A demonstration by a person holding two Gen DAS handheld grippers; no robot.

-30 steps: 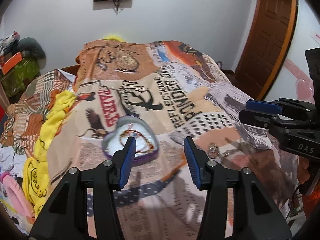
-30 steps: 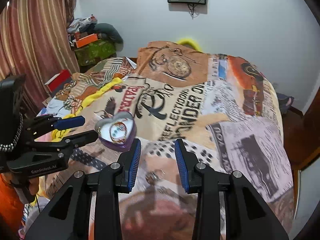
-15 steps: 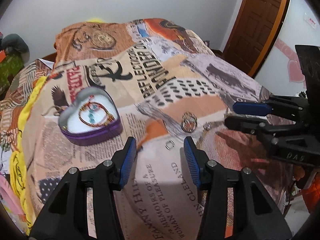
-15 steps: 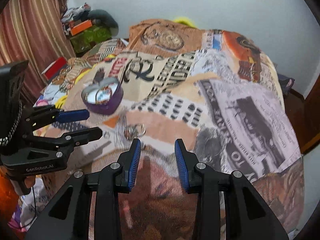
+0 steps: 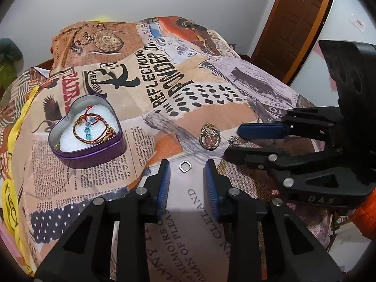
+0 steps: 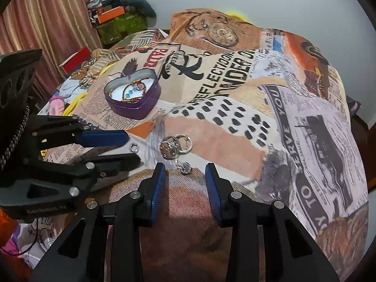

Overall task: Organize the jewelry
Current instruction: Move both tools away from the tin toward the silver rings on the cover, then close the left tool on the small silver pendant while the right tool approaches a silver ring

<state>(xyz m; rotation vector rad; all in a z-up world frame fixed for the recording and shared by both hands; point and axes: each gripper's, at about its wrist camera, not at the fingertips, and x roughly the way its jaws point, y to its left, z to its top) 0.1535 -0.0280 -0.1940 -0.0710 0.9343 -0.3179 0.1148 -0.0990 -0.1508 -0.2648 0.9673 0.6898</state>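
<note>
A purple heart-shaped tin lies open on the printed blanket and holds a red-gold bracelet with blue beads. It also shows in the right wrist view. A small silver ring lies between the tips of my open left gripper. A round gold pendant and a small sparkly stud lie further right. My right gripper is open, with the stud between its tips and the pendant with its loops just beyond. Both grippers are empty.
The printed blanket covers a bed. A yellow cloth bunches at its left edge. Curtains and cluttered boxes stand left of the bed, and a brown door is at the right.
Both grippers have moved down and closer to the blanket. The silver ring now sits between the left tips and the stud between the right tips. Both stayed open.
</note>
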